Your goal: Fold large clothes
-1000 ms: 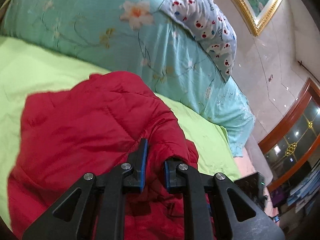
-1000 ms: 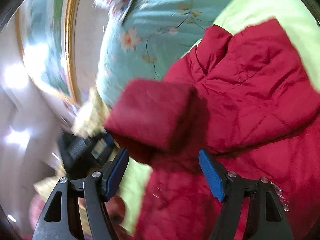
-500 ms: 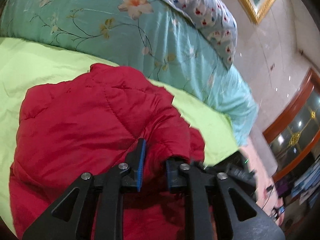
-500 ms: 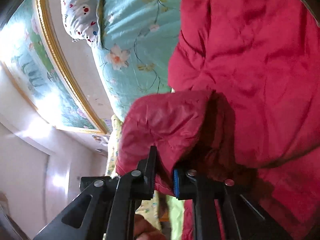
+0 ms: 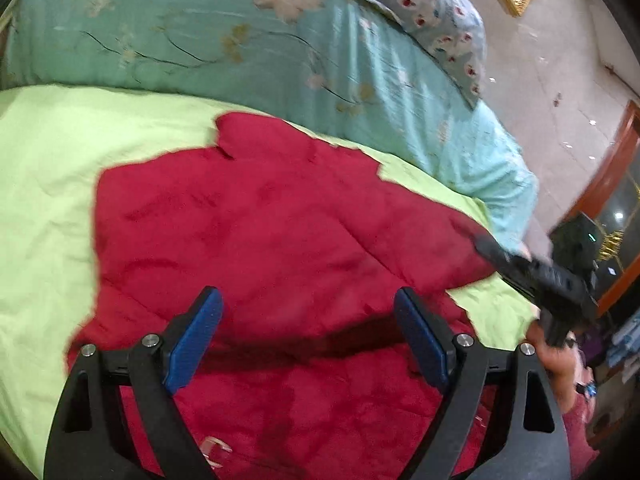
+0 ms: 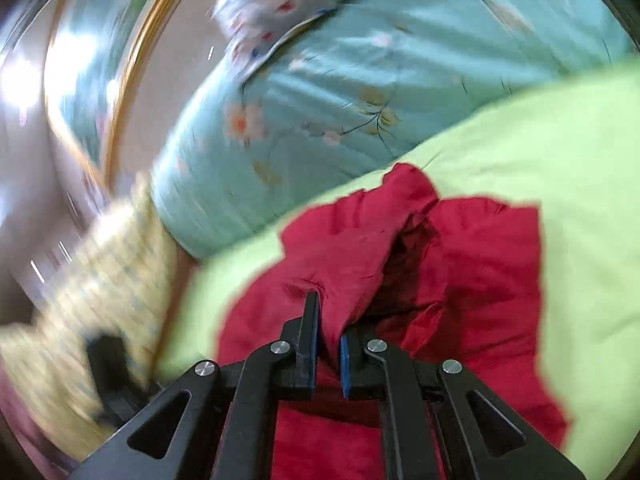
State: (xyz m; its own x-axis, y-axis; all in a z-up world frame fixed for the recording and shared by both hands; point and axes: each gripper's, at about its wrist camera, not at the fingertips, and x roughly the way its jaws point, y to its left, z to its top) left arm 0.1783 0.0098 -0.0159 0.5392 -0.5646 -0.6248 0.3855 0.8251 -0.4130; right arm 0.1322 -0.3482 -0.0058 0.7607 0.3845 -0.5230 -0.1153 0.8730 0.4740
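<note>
The red padded jacket (image 5: 280,240) lies partly folded on the green bedsheet (image 5: 48,168), filling the centre and lower frame. The right hand-held gripper (image 6: 329,344) is clamped on a bunched fold; the left hand-held gripper (image 5: 308,336) has just been opening, its jaws apart over the fabric. The slippery padding could slide from the pinch or spring unfolded. Open sheet lies left; the teal quilt (image 5: 200,32) crowds the upper frame

A red quilted jacket (image 5: 280,232) lies spread on a lime-green bedsheet (image 5: 48,184), its far edge near a teal floral quilt (image 5: 240,48). One puffy fold at its right side is pinched up, creased and shadowed underneath.
</note>
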